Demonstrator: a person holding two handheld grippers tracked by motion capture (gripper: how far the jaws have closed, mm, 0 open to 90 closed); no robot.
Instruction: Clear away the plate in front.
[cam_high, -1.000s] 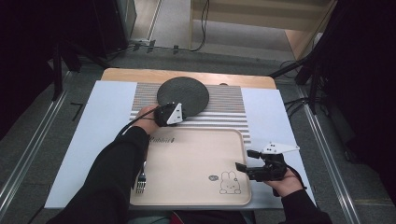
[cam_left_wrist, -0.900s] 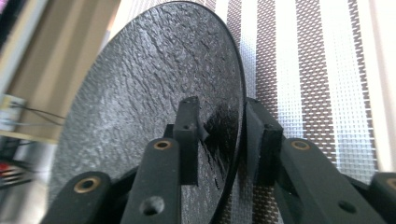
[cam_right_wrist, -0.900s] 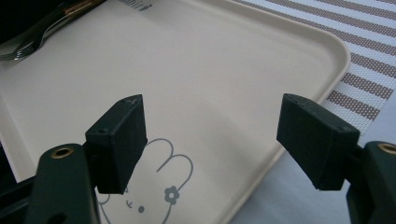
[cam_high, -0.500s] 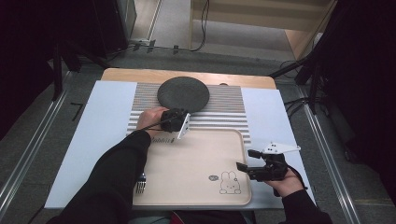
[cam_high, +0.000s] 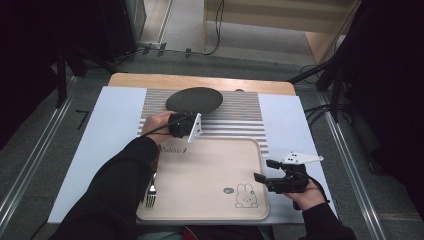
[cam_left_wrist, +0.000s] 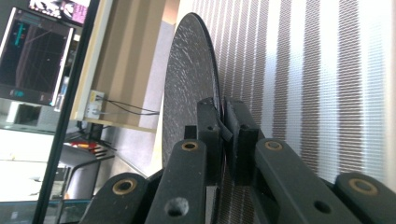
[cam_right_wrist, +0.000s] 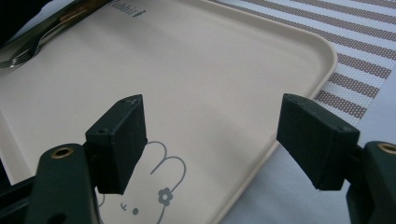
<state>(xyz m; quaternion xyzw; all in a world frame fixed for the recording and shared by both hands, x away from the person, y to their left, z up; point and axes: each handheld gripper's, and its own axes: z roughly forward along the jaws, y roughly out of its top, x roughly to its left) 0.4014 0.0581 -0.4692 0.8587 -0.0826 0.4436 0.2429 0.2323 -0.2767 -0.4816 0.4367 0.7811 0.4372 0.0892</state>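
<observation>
While my left gripper pinches the near rim of the dark plate on the far striped mat, I judge lifting onto the tray comes next; my right gripper waits spread.

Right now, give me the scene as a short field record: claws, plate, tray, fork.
left claw: shut on the plate rim, just closed
right claw: open, nothing between the jaws, hovering over the tray's near right corner
plate: dark, round, on the striped mat
tray: beige, rabbit drawing, bare inside
fork: at the tray's left edge, tines toward the person
</observation>
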